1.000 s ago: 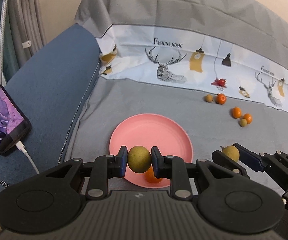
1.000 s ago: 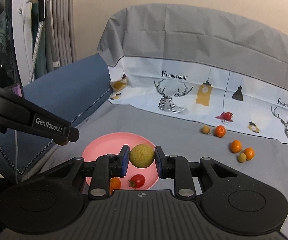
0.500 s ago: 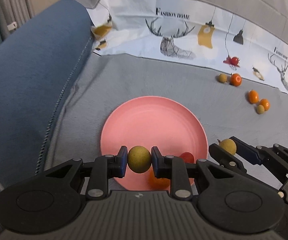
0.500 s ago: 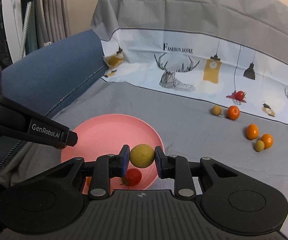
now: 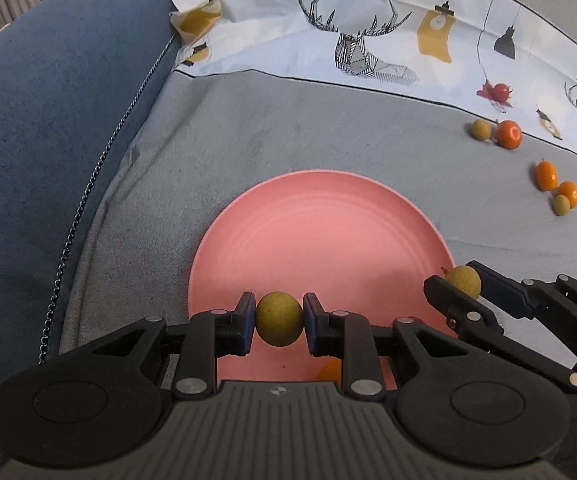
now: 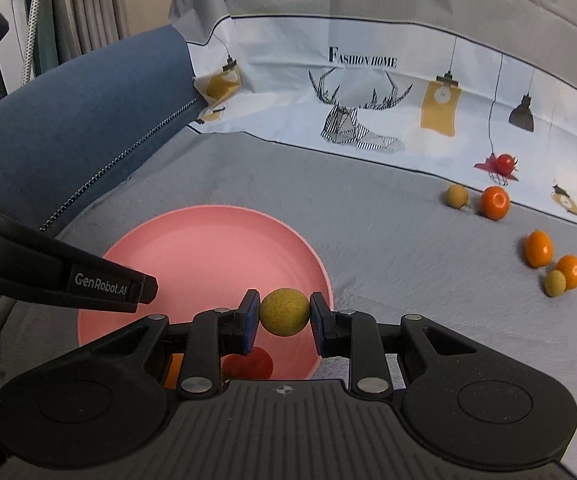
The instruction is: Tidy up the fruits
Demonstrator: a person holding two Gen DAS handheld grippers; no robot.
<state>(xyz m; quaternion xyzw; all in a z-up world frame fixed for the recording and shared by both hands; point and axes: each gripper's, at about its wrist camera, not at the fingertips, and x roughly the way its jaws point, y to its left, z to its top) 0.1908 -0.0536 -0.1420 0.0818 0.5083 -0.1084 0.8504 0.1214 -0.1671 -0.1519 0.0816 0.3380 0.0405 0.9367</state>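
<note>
A yellow-green fruit (image 5: 279, 324) is clamped in the left gripper (image 5: 279, 325) above the pink plate (image 5: 320, 232). A second yellow-green fruit (image 6: 284, 312) is clamped in the right gripper (image 6: 284, 313) over the plate's edge. Loose fruits (image 6: 536, 248) are scattered on the grey sofa cover (image 6: 368, 220).

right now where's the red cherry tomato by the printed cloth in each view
Left wrist view: the red cherry tomato sits upper right, on the printed cloth, above the orange fruit.
Right wrist view: it sits right of centre, upper half, on the same cloth, above that orange fruit.
Shared landmark: the pink plate, lower centre in both.
</note>
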